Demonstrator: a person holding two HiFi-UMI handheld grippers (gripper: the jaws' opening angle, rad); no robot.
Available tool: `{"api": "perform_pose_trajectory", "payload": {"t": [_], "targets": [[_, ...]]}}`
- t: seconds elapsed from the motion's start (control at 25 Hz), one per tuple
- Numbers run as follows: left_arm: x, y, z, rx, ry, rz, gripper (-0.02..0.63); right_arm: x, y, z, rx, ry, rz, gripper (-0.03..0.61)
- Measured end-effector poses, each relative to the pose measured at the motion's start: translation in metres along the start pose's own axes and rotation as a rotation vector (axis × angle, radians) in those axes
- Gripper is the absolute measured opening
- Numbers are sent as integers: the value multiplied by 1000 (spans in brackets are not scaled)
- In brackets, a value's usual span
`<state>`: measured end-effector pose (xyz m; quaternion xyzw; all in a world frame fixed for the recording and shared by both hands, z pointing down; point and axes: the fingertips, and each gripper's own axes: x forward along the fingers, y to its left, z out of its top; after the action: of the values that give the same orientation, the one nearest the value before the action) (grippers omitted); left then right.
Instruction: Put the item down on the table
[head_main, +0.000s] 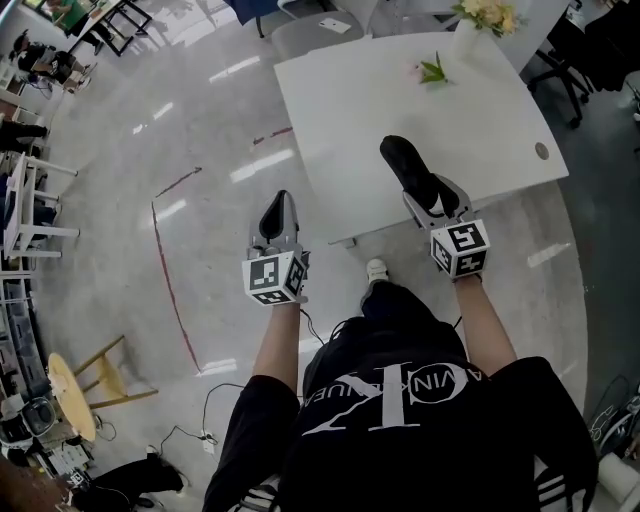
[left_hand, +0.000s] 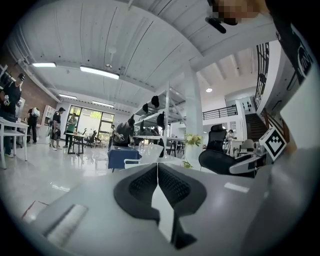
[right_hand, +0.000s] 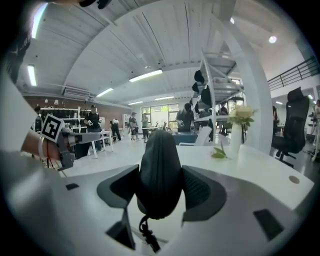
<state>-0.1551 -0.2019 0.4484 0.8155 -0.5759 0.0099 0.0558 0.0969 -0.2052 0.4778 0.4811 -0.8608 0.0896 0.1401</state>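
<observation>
Basically, one white table (head_main: 480, 110) carried one white vase (head_main: 467, 40) holding pale yellow flowers (head_main: 490, 14), plus one loose green sprig (head_main: 433, 71) nearby. One black pouch (right_hand: 159, 170) was clamped in the right gripper (right_hand: 160, 182) over the table's near part. Left gripper (left_hand: 158, 172) was closed on nothing.
</observation>
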Motion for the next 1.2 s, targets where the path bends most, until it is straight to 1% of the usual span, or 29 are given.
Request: {"api": "perform_pose_trajectory", "payload": {"t": [0.12, 0.44, 0.68, 0.8, 1.2], "targets": [[16, 1, -5, -1, 16, -7, 11, 19, -8, -1, 0, 34, 10, 272], [50, 15, -19, -27, 46, 17, 11, 66, -27, -9, -8, 143, 40, 272], [71, 25, -32, -30, 68, 28, 11, 101, -36, -14, -4, 193, 64, 272], [81, 31, -36, -44, 76, 39, 11, 118, -39, -17, -5, 214, 76, 272], [105, 39, -56, -54, 114, 51, 11, 161, -47, -28, -33, 296, 117, 272]]}}
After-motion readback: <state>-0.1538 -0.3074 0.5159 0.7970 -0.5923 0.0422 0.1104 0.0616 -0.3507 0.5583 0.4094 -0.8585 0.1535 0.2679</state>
